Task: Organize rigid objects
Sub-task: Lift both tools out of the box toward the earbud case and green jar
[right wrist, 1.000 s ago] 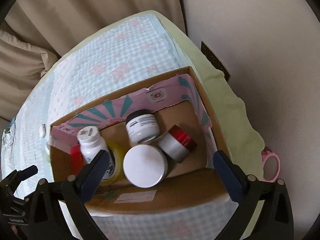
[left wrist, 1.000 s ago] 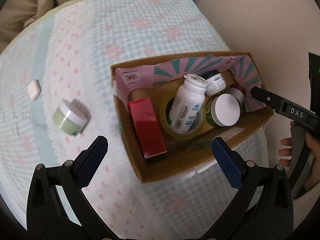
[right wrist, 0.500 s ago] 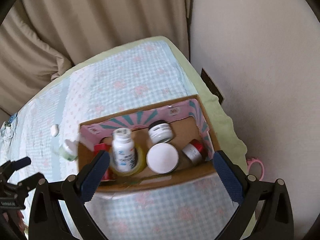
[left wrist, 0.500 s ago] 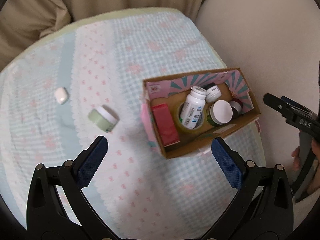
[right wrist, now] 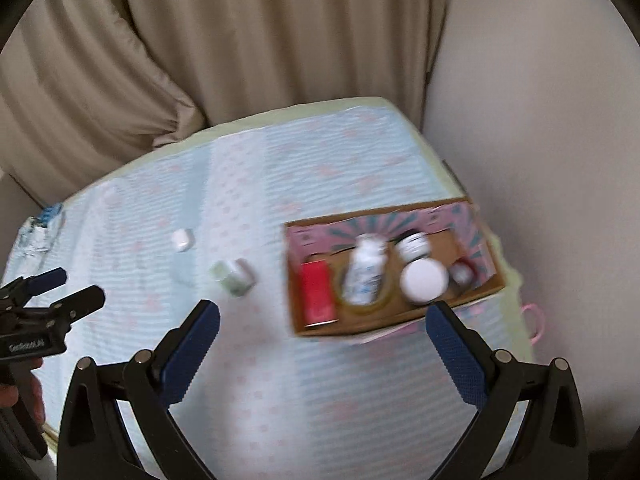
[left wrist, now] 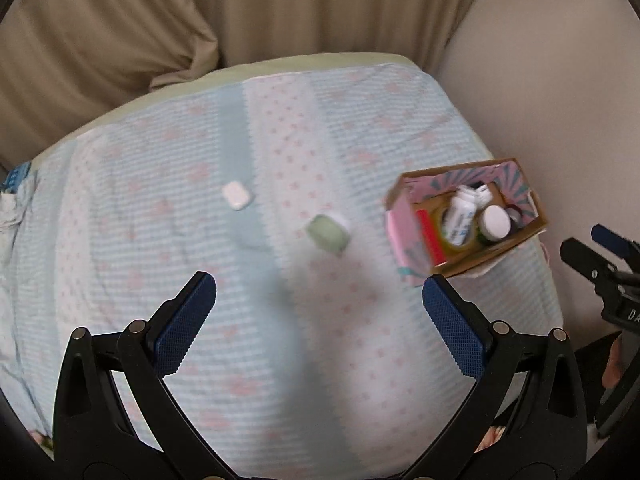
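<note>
Your left hand-held gripper [left wrist: 319, 294] hangs above the bed [left wrist: 120, 240] with its blue pads spread wide and nothing between them; in the right wrist view it shows at the far left edge [right wrist: 60, 294], jaws apart there too. On the blue-and-pink patterned sheet, furthest left of the loose things, lies a small white case [left wrist: 237, 195], flat on the pale blue stripe. To its right and a little nearer you sits a green jar [left wrist: 327, 233] with a white lid, tipped on its side, apart from the case and apart from the box. Further right, near the bed's right edge by the wall [right wrist: 540, 120], stands the box [right wrist: 472, 298], open at the top, with pink and teal print on its inner flaps. Inside it, from left to right, you have a red carton [right wrist: 317, 294] lying flat, a white bottle [right wrist: 366, 270] standing inside a yellow tape roll [right wrist: 346, 306], a white-lidded jar [right wrist: 424, 280] with a dark-capped tub [right wrist: 416, 245] just behind it, and a red-topped can [right wrist: 462, 273] in the right corner. Your right hand-held gripper [right wrist: 322, 328] is also wide and holds nothing, hovering over the sheet in front of the box. Beige curtains [right wrist: 260, 32] hang behind the bed.
</note>
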Available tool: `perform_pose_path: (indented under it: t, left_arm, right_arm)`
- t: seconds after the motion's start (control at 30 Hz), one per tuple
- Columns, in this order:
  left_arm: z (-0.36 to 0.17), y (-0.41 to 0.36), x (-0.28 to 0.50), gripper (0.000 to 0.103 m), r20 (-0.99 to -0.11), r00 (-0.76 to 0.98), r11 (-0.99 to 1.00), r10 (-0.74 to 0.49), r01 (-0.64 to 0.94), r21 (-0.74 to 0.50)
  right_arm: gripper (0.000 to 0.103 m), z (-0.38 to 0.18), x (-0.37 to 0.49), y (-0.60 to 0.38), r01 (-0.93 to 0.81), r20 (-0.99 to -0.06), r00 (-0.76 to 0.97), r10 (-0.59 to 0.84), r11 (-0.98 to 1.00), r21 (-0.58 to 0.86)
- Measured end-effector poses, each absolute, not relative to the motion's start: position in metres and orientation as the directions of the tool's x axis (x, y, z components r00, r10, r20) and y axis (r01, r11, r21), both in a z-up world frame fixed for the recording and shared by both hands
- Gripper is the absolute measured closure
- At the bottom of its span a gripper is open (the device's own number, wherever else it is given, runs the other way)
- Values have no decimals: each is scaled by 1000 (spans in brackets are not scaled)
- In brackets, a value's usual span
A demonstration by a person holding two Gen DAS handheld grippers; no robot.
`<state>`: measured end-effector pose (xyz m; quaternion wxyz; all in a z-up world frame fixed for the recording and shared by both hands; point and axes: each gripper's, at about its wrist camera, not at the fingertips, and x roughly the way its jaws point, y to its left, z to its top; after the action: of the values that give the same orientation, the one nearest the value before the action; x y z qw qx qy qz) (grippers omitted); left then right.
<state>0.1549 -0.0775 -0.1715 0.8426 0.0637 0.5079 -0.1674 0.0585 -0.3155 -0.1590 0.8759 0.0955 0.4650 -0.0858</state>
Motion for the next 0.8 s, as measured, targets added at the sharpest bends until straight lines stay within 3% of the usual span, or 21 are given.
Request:
perform_pose_path:
  t: [0.37,0.8]
  left_arm:
    - [-179,27,198,0,-870,436,919,-228,392,-45]
    - [-255,19,318,0,-917,331,823,-224,567,3]
  right_arm:
    - [0,-182,74,-214,276,-850,526,-23,950,145]
    - [0,-252,148,-197,439,-874,469,127,825,356]
